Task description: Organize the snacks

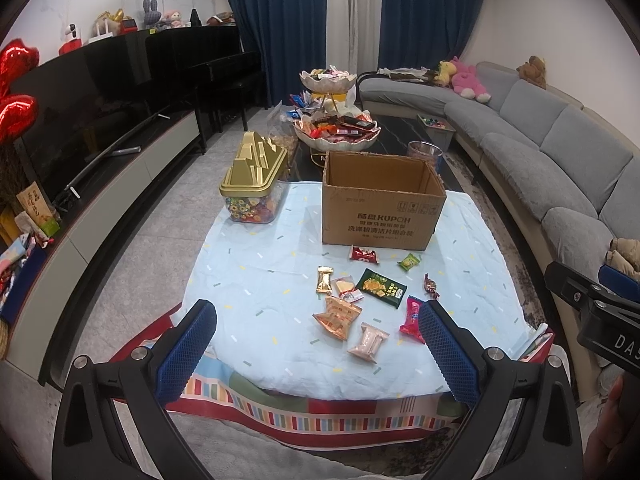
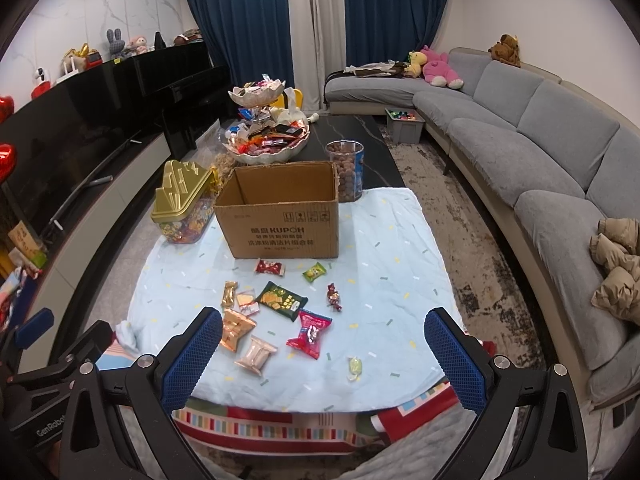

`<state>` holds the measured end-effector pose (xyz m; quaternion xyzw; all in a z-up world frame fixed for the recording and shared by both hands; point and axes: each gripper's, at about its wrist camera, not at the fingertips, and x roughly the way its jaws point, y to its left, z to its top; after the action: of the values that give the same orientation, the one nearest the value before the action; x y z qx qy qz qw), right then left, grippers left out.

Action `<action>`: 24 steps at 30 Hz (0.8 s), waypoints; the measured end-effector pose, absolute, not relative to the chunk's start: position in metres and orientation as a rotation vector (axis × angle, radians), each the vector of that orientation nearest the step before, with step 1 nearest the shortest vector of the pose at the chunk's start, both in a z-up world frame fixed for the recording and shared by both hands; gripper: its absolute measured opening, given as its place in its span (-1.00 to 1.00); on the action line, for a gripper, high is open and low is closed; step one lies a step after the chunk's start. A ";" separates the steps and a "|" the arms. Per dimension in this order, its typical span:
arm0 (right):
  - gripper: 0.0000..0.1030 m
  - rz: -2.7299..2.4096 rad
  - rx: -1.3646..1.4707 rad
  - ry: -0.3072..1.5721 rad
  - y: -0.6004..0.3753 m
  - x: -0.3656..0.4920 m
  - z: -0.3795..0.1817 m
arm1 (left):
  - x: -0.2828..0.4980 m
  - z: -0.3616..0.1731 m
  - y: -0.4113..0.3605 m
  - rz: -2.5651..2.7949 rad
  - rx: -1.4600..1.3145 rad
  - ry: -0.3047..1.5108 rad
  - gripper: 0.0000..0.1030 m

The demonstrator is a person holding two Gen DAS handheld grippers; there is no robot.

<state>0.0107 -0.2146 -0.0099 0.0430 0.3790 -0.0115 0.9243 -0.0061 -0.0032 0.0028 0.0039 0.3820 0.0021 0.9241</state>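
So the snacks are all loose on the pale blue patterned cloth (image 2: 380,240), scattered in front of the open brown cardboard box (image 2: 280,220). I count about 10: a red wrapped bar (image 2: 270,267) just in front of the box, a small green packet (image 2: 314,272), a dark green cracker bag (image 2: 281,301), a gold foil bar (image 2: 229,294), a clear packet with an orange square in it (image 2: 247,302), an orange-striped bag (image 2: 236,329), a pale pink packet (image 2: 256,354), a bright red-pink bag (image 2: 310,333), a twisted dark red candy (image 2: 334,297) and a little pale green candy (image 2: 353,368) off on its own near the front edge.

Progress-wise, looks like basically nothing is sorted yet. What shows of the box's inside is bare, though I can't see its floor, and every snack is still out on the cloth.

Both claws are spread wide and holding nothing: left gripper (image 1: 316,354) hovers over the near edge with the orange and pink packets between its fingers, right gripper (image 2: 324,360) likewise near the pink and red-pink ones.

Around it: a clear candy tub with a gold lid (image 2: 182,208) left of the box, a clear jar of brown round snacks (image 2: 346,170) behind its right corner, and a tiered shell-shaped dish piled with sweets (image 2: 268,136) further back. Nothing really blocks the box, its top is open.
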 end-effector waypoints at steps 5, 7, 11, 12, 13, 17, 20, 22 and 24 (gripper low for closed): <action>0.99 -0.023 0.088 0.778 -0.215 0.011 -0.010 | -0.006 0.003 -0.003 0.005 0.006 0.786 0.99; 0.99 -0.024 0.088 0.778 -0.215 0.011 -0.010 | -0.006 0.003 -0.004 0.006 0.005 0.787 0.99; 0.99 -0.023 0.089 0.779 -0.215 0.011 -0.010 | -0.006 0.003 -0.003 0.006 0.006 0.786 0.99; 0.99 -0.024 0.091 0.781 -0.216 0.011 -0.011 | -0.006 0.003 -0.004 0.006 0.007 0.787 0.99; 0.99 -0.025 0.091 0.782 -0.216 0.011 -0.011 | -0.006 0.003 -0.004 0.006 0.006 0.787 0.99; 0.99 -0.025 0.091 0.782 -0.216 0.011 -0.012 | -0.006 0.002 -0.003 0.007 0.006 0.786 0.99; 0.99 -0.025 0.091 0.783 -0.217 0.011 -0.013 | -0.007 0.000 -0.005 0.007 0.007 0.787 0.99; 0.99 -0.026 0.092 0.783 -0.217 0.011 -0.012 | -0.007 0.000 -0.005 0.006 0.007 0.787 0.99; 0.99 -0.026 0.091 0.783 -0.217 0.011 -0.012 | -0.008 0.000 -0.006 0.006 0.008 0.787 0.99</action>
<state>0.0112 -0.2167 -0.0121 0.0445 0.3814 -0.0127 0.9232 -0.0077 -0.0060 -0.0001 0.0040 0.3835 0.0029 0.9235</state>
